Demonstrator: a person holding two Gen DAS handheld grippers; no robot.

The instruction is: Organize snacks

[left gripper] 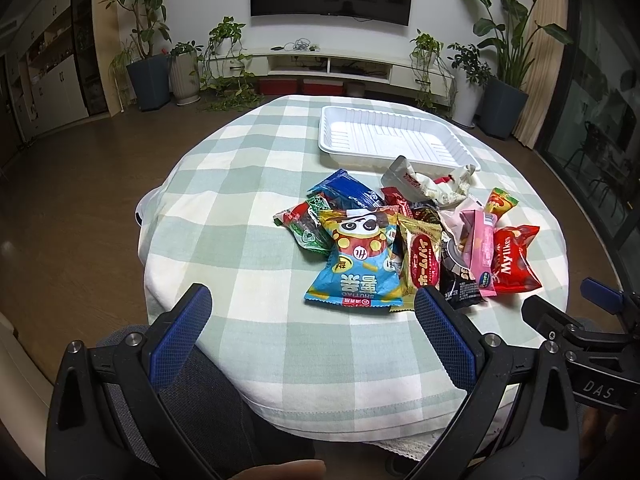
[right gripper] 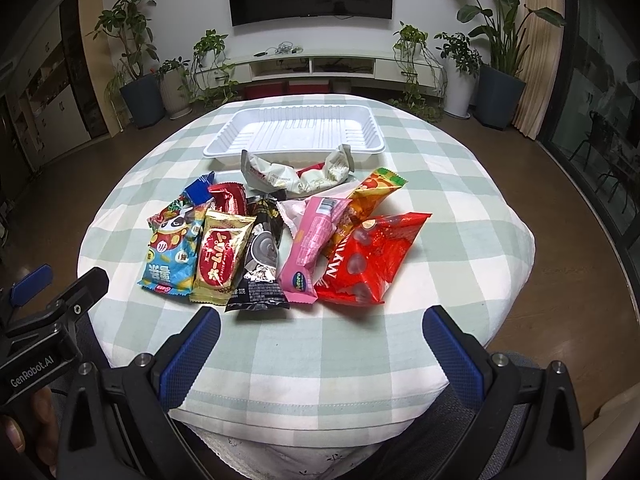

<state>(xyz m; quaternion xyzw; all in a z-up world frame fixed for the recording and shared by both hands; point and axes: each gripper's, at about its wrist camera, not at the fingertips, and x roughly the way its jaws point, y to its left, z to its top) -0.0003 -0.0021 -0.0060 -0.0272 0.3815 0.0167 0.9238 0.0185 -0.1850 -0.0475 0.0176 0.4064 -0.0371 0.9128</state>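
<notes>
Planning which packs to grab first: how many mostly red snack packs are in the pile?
2: the Mylikes bag at the pile's right front, a smaller red pack at left rear. Others may be hidden.

One white plastic tray (right gripper: 224, 146) sits on one round table under a green-and-white checked cloth (right gripper: 460, 208). About eleven snack packets lie in a pile: one blue panda packet (right gripper: 170, 258), one gold packet (right gripper: 220, 258), one black packet (right gripper: 262, 264), one pink packet (right gripper: 310, 248), one red Mylikes bag (right gripper: 372, 258), one orange packet (right gripper: 370, 192), and several partly hidden. Two open grippers frame the views: left (left gripper: 312, 330), right (right gripper: 322, 348).
</notes>
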